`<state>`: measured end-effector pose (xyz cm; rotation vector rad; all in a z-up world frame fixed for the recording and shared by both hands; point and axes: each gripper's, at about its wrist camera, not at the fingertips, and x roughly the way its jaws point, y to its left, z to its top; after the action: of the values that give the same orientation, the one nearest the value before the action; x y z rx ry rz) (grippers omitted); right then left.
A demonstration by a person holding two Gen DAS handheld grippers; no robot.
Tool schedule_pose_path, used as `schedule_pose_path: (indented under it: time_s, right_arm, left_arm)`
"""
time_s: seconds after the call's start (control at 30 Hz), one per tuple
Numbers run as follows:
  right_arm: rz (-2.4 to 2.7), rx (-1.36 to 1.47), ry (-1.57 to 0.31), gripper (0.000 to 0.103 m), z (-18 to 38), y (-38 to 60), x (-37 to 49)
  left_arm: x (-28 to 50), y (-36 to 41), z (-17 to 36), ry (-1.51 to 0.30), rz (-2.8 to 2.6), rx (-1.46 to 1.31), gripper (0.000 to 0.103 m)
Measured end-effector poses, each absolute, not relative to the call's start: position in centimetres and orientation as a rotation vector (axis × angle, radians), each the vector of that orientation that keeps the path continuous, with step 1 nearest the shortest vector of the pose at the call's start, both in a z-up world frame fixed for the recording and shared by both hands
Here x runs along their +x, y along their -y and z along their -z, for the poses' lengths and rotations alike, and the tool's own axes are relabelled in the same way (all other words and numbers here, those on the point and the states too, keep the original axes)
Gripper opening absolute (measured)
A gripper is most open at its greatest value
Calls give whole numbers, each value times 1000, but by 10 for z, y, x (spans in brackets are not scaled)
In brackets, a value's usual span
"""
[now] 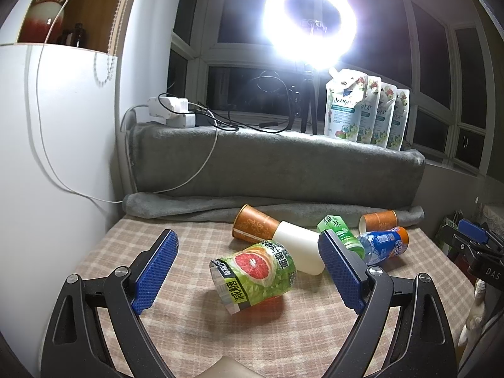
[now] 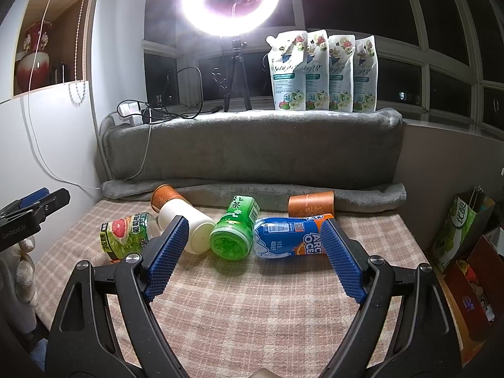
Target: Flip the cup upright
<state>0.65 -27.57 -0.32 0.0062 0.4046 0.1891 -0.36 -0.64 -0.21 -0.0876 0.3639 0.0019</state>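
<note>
Left wrist view: the left gripper [image 1: 249, 271] is spread wide and holds nothing; its blue pads [image 1: 156, 271] flank the grapefruit cup [image 1: 255, 275], which lies on its side on the checked tablecloth [image 1: 189, 330] without touching either pad. Just behind it the white cup [image 1: 299, 250] lies on its side, its far end against the left orange cup [image 1: 253, 225], also tipped over. To the right lie the green tea cup [image 1: 338, 230] and the blue bottle [image 1: 382, 245]; the right orange cup [image 1: 378, 220] lies beyond them at the grey blanket [image 1: 283, 167].

Right wrist view: the right gripper [image 2: 255, 258] is likewise wide apart and empty, held above the cloth in front of the green tea cup [image 2: 233, 233] and the blue bottle [image 2: 289, 236]. On the ledge stand four detergent pouches [image 2: 321, 72] beside the lit ring light [image 2: 231, 0] on its tripod [image 2: 236, 75].
</note>
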Motion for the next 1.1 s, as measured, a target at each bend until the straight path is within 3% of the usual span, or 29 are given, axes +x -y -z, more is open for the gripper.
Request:
schedule_pose_path:
  time_s: [0.77, 1.1]
  right_arm:
    - [-294, -51, -483, 88, 11, 257, 40]
    - [-484, -192, -644, 88, 15, 213, 111]
  left_arm:
    - [-1, 4, 13, -394, 1, -103, 91]
    - [7, -8, 37, -557, 72, -194, 91]
